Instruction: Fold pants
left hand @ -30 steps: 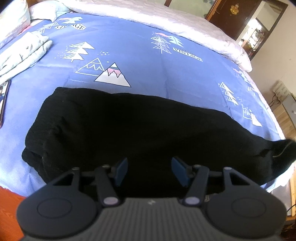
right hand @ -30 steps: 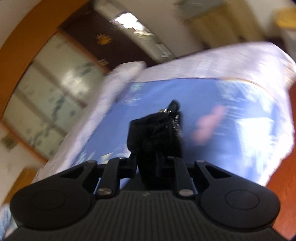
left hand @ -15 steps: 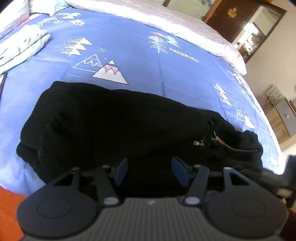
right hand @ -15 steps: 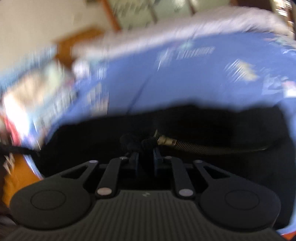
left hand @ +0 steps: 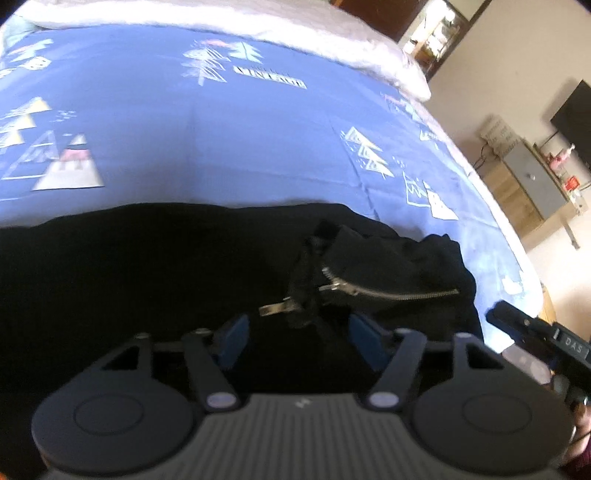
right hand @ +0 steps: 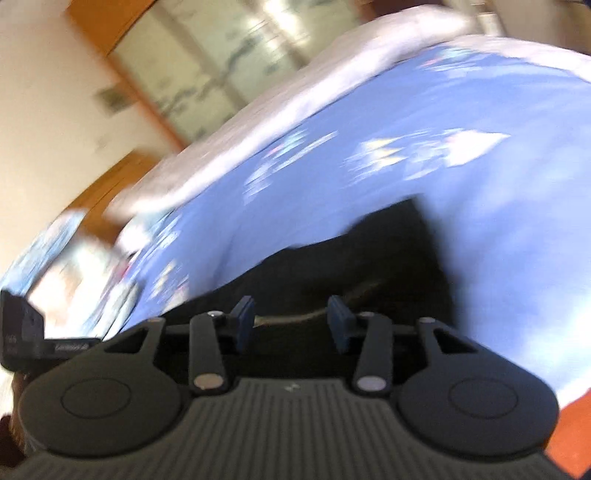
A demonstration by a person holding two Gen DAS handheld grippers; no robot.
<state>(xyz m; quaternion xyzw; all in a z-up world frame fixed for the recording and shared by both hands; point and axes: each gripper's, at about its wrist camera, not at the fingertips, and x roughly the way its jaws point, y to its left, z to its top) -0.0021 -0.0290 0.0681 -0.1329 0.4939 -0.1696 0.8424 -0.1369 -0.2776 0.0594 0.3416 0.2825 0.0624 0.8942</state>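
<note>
A bedroom, with a wooden cabinet [left hand: 532, 184] against the far wall and a wide bed [left hand: 229, 133] under a blue cover printed with little mountains and trees, a white quilt [left hand: 229, 33] bunched along its far edge. The black pants [left hand: 147, 258] lie along the bed's near edge, stretched across it, with one end doubled over on itself toward the right-hand corner so that a metal zipper [left hand: 388, 291] shows on top of the rumpled layer. My left gripper [left hand: 299, 332] hangs low over the cloth with its jaws spread wide and nothing between them, the zipper pull just ahead of the blue pads [left hand: 232, 339]. My right gripper [right hand: 291, 321] is spread too and empty, hovering over the black fabric near the bed's edge; that view is smeared, so I can't tell whether it brushes the cloth. I judge the pants soft and limp, thick enough to carry some weight, and not slippery: they will sag and drag wherever I don't support them, and the loose top layer will slide off crooked if I pull from one point. The zipper is the one hard part, and pinching on it would give a poor grip. I would take the folded edge by the cloth itself, one gripper at each corner of that doubled end, biting through both layers.
</note>
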